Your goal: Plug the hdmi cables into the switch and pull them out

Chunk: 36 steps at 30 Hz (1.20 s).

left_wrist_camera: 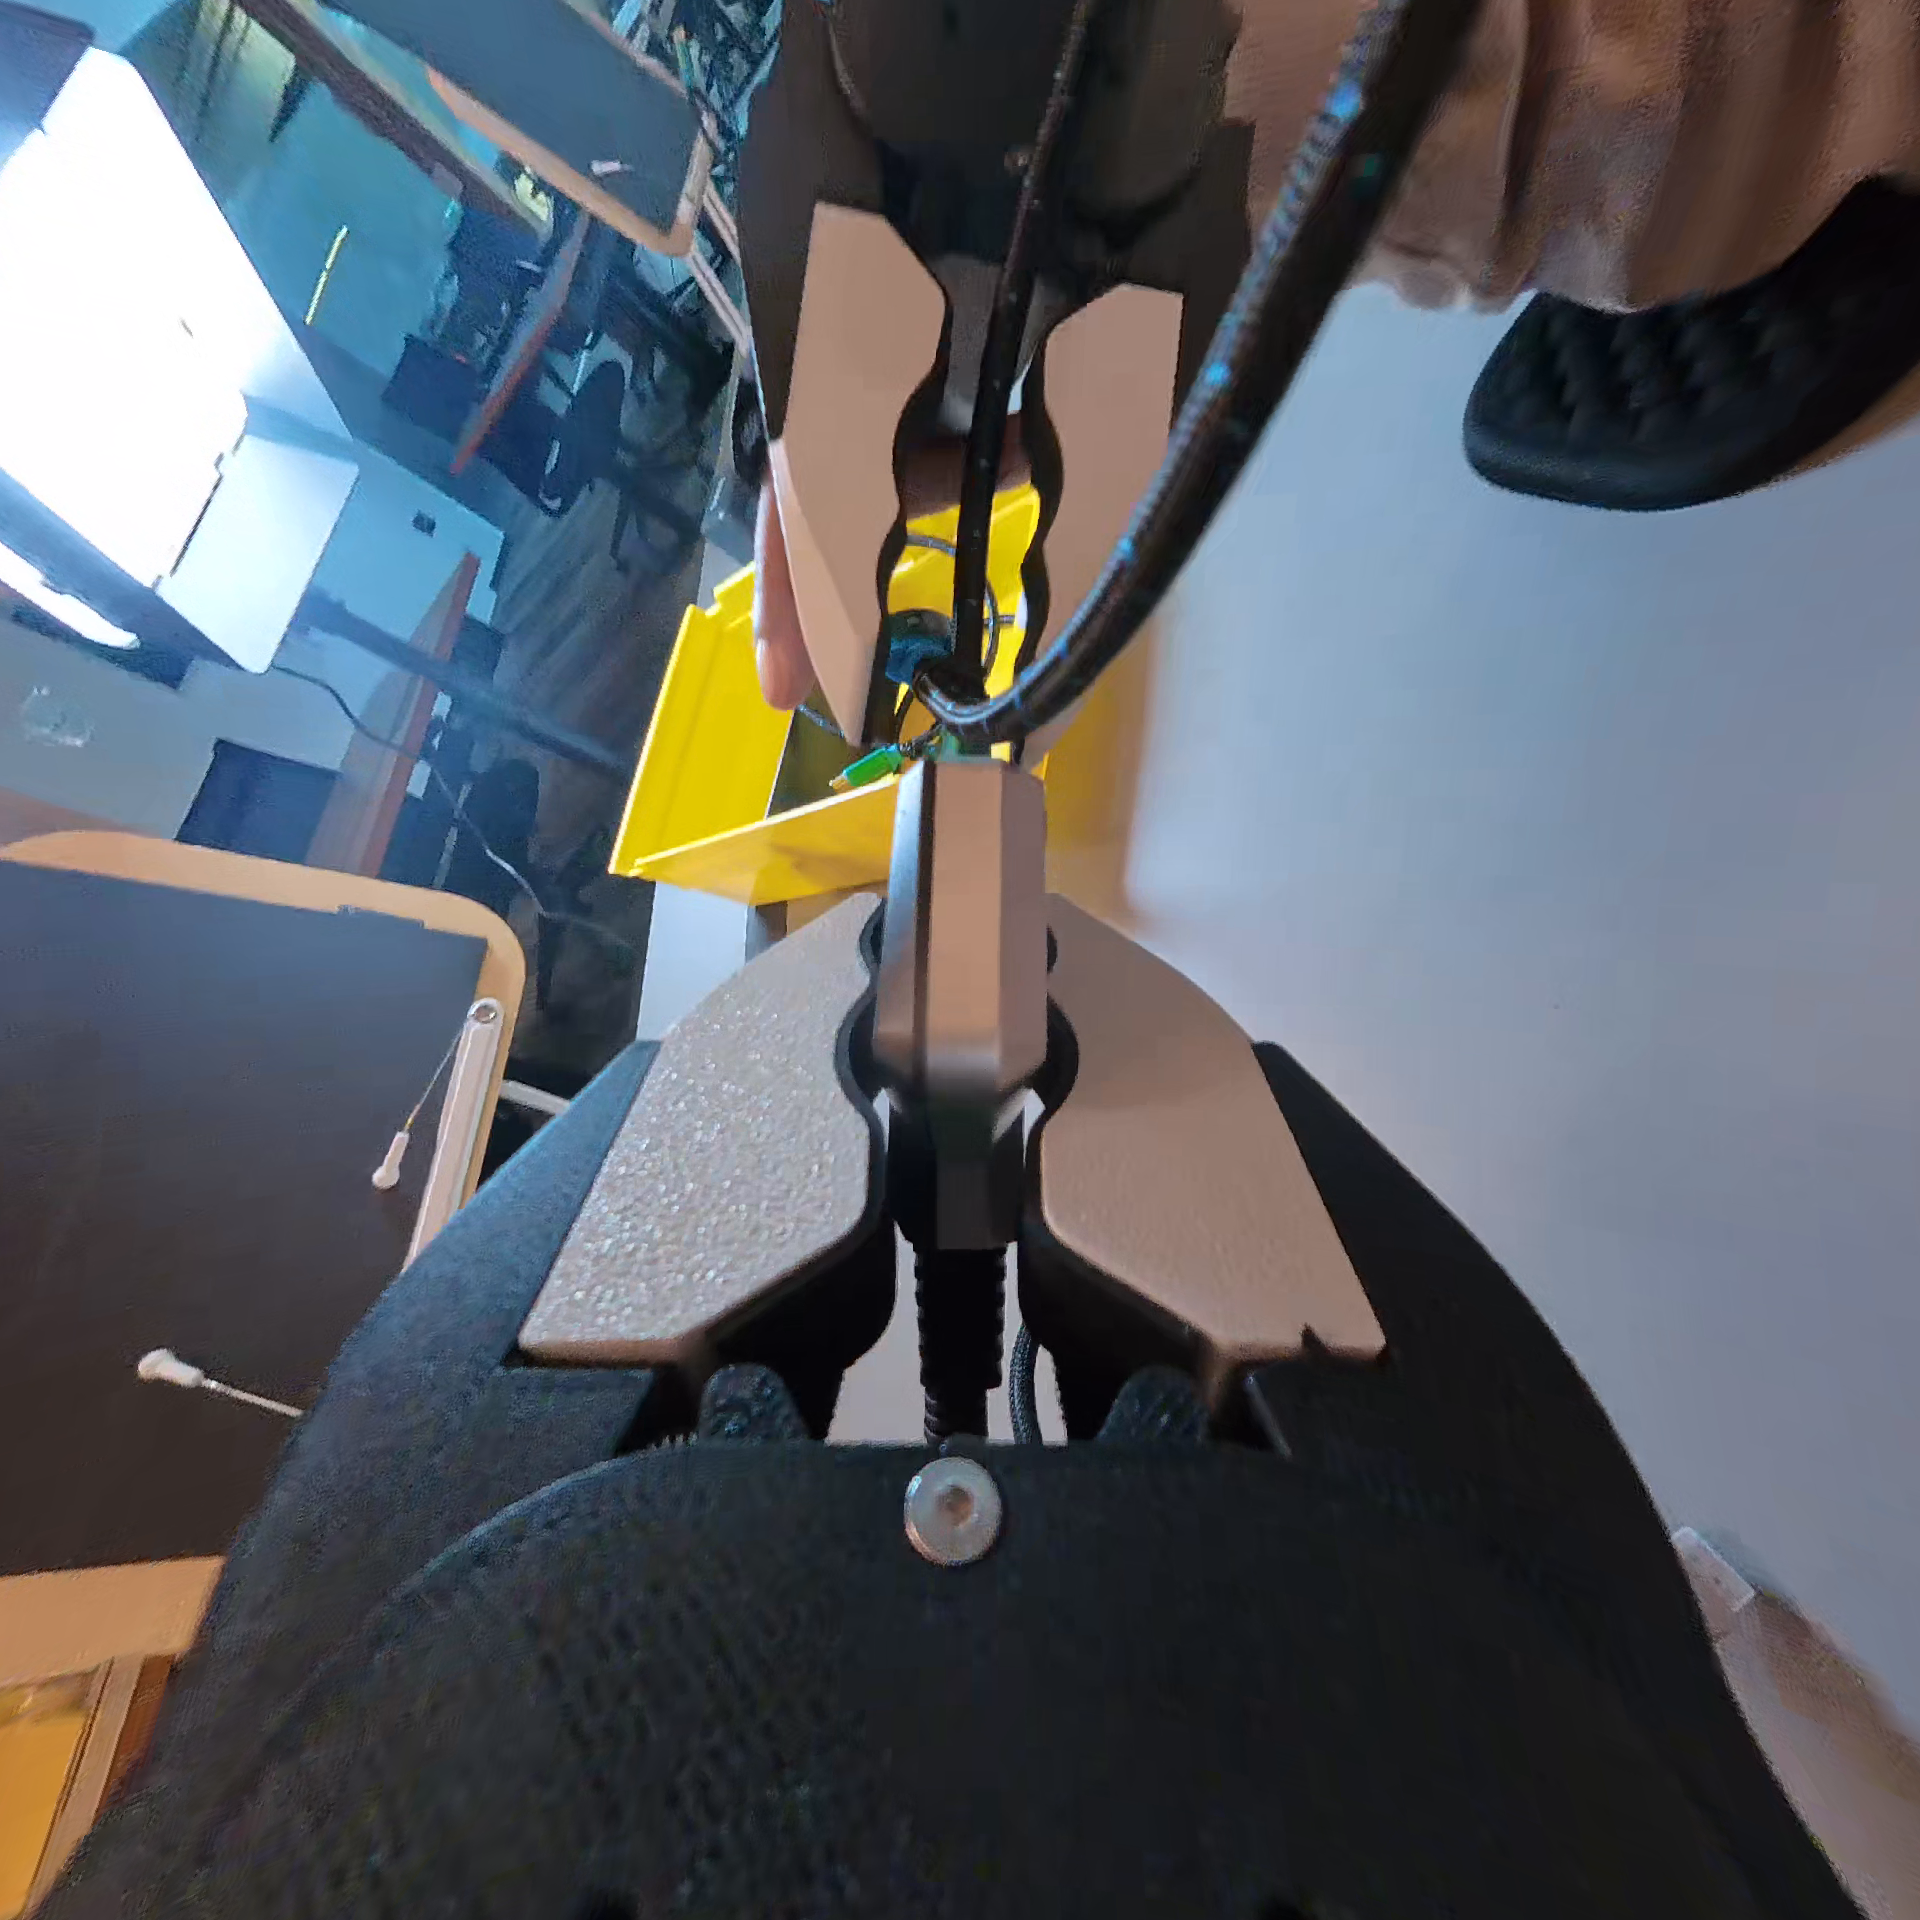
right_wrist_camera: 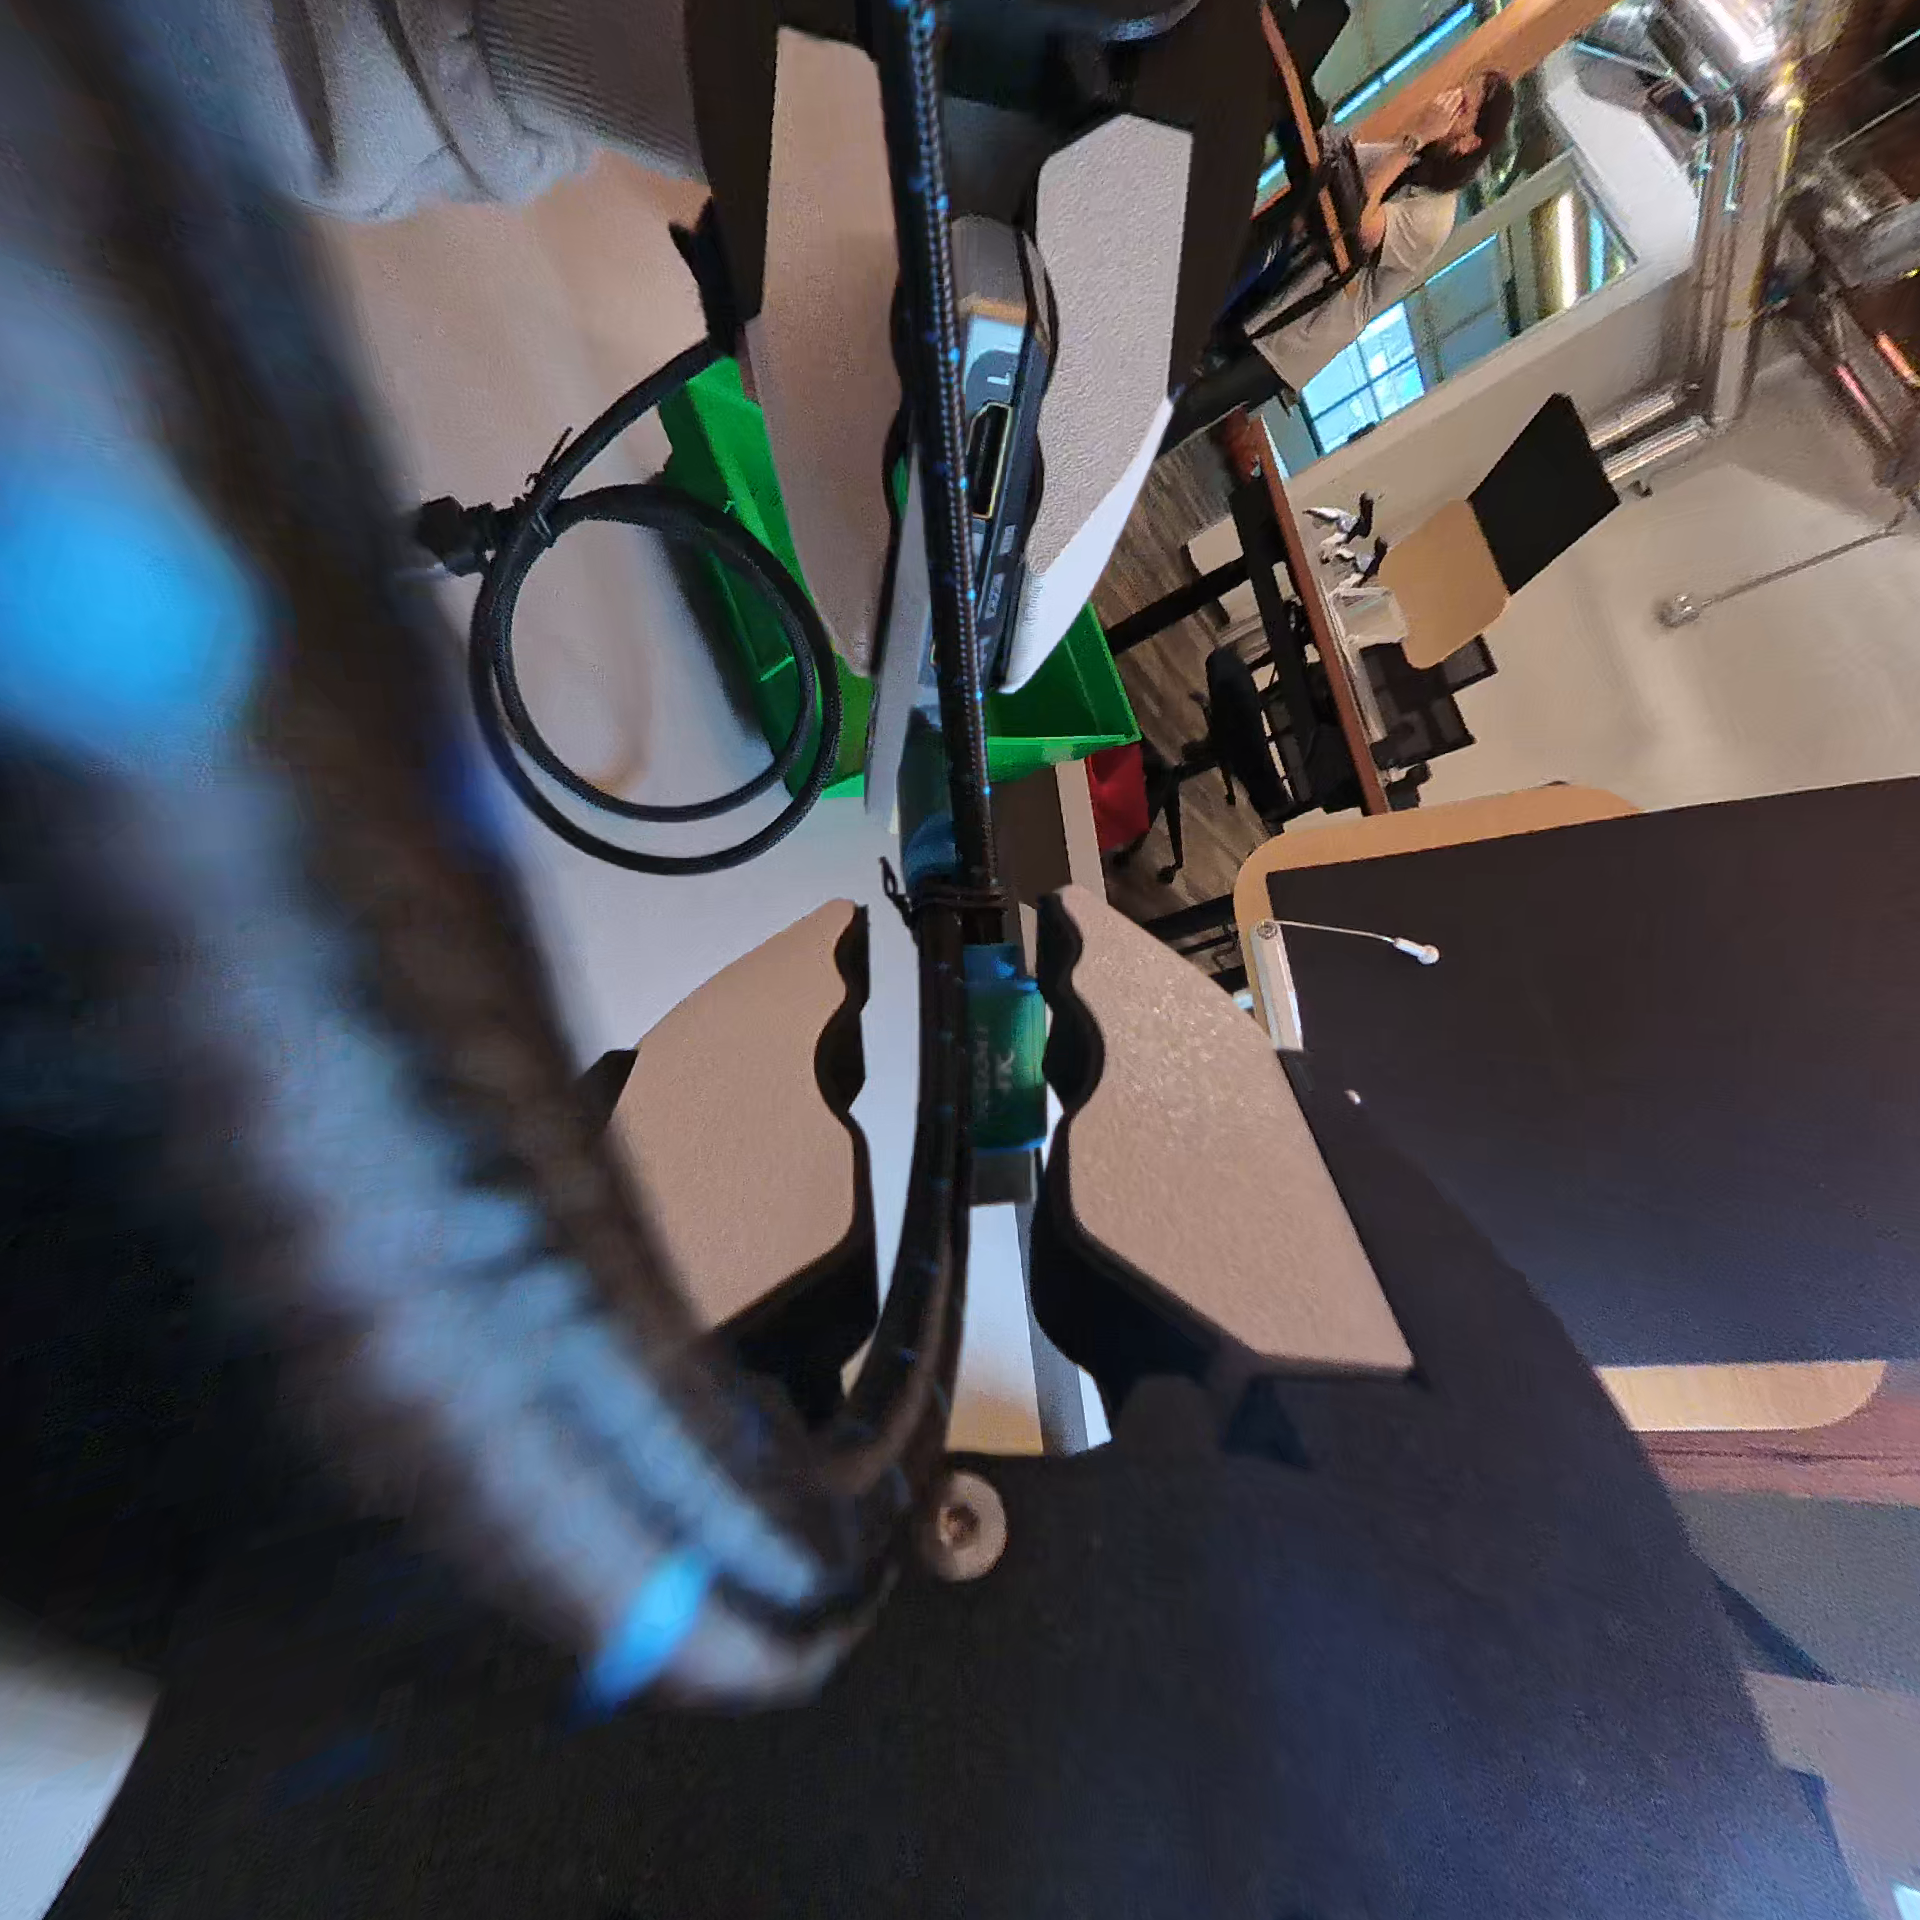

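- HDMI switch — a grey metal box — sits at the centre of the left wrist view, pinched edge-on between the left gripper fingers, above the white table.
- At twelve o'clock there, the right gripper faces it, a braided black cable running between its fingers; a yellow bin lies at eleven o'clock of the switch.
- In the right wrist view, the right gripper holds its fingers slightly spread around a green HDMI plug and the cable — whether they grip the plug I cannot tell.
- At twelve o'clock the switch shows an open port, clamped in the left gripper; a coiled cable and green bin lie at ten o'clock.
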Motion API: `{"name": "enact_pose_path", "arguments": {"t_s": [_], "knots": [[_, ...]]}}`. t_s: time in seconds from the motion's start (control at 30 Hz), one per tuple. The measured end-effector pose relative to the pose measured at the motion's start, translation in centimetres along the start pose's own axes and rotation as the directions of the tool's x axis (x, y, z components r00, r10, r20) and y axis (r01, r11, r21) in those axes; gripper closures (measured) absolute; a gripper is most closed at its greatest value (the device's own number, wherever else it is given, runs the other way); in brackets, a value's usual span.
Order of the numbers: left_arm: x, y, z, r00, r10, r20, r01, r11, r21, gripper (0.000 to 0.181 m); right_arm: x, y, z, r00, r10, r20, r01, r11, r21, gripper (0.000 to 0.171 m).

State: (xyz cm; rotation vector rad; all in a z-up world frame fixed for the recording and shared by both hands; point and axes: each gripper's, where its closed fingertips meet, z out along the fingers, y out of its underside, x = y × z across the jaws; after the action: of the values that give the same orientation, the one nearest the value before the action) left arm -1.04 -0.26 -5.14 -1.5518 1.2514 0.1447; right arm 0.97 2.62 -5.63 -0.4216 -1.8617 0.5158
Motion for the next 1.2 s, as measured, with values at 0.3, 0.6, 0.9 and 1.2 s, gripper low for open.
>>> {"name": "enact_pose_path", "arguments": {"t_s": [0.3,0.6,0.9,1.2], "knots": [[0.3,-0.7,0.5,1.000,0.014,-0.002,-0.014,1.000,0.028,0.159,-0.4,-0.9,0.2,1.000,-0.022,0.012,0.021,1.000,0.019,0.153],[-0.5,3.8,2.4,0.992,0.106,0.063,-0.087,0.965,-0.247,0.150,-0.4,-0.1,0.1,0.989,0.120,0.088,-0.130,0.985,0.112,0.155],[-0.6,4.6,3.2,0.999,-0.006,0.040,0.014,0.982,-0.190,0.151,-0.1,-0.1,-0.4,0.985,0.142,0.099,-0.153,0.982,0.115,0.155],[-0.3,-0.6,2.7,0.997,-0.068,0.020,0.065,0.990,0.122,0.150,-0.6,-0.4,-0.5,0.957,0.234,0.172,-0.269,0.938,0.220,0.156]]}}
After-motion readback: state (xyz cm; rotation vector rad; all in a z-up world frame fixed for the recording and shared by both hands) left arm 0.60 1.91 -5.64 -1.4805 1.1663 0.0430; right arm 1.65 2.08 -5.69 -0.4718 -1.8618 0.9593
